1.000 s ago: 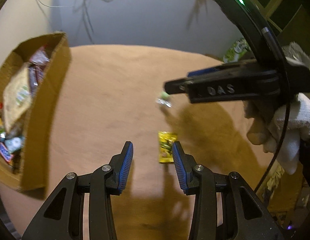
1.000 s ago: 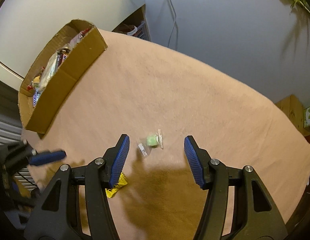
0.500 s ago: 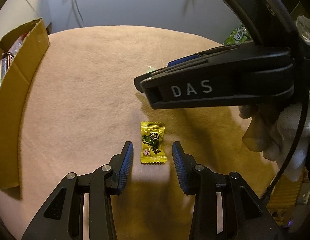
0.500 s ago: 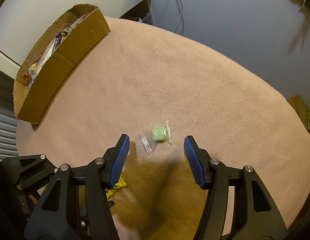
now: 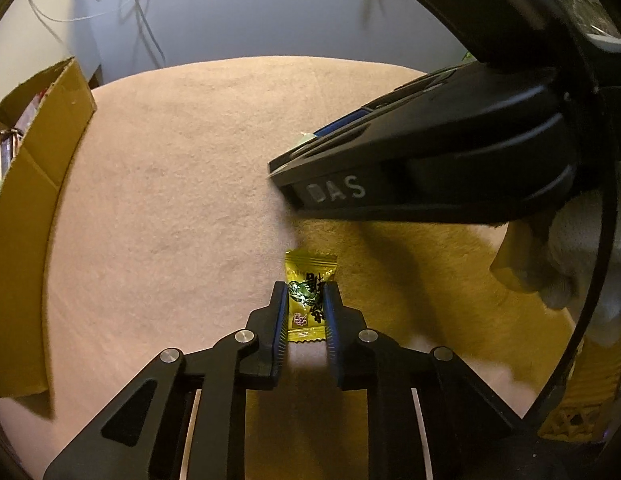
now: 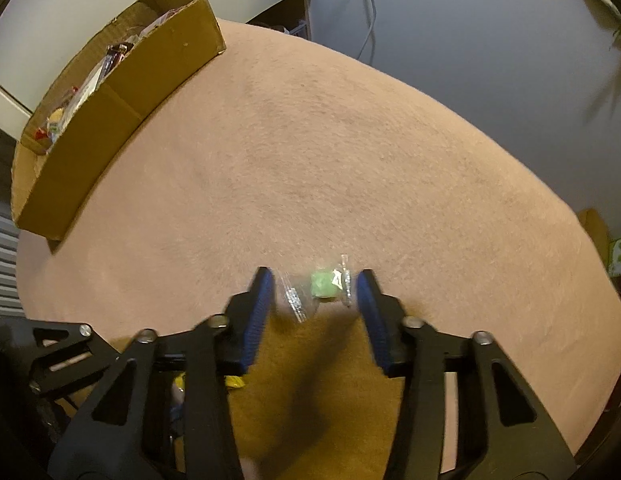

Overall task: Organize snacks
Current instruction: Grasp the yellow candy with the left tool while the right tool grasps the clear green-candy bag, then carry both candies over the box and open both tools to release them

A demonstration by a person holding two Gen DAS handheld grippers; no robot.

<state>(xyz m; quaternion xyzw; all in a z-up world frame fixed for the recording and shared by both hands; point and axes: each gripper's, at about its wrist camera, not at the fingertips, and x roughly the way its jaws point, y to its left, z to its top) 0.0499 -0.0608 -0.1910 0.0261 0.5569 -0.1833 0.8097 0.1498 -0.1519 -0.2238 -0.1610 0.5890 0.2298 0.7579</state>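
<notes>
A yellow candy packet (image 5: 308, 300) lies on the tan cloth-covered table (image 5: 170, 200). My left gripper (image 5: 306, 294) points down at it, its jaws closing with both blue pads against the packet's sides. In the right wrist view a green candy in a clear wrapper (image 6: 324, 284) lies on the table (image 6: 350, 140) between the jaws of my right gripper (image 6: 316, 296). Those jaws are closing, and a small gap remains on each side of the wrapper. One of the right gripper's fingers (image 5: 350, 188) crosses the left wrist view just beyond the yellow packet.
An open cardboard box (image 6: 122, 112) with several snacks stands at the table's far left edge, also at the left of the left wrist view (image 5: 38, 200). A gloved hand (image 5: 570, 248) holds the right gripper. Cables hang on the wall behind.
Both grippers came down toward the table. The left jaws narrowed onto the yellow packet. The right jaws narrowed around the green candy.
</notes>
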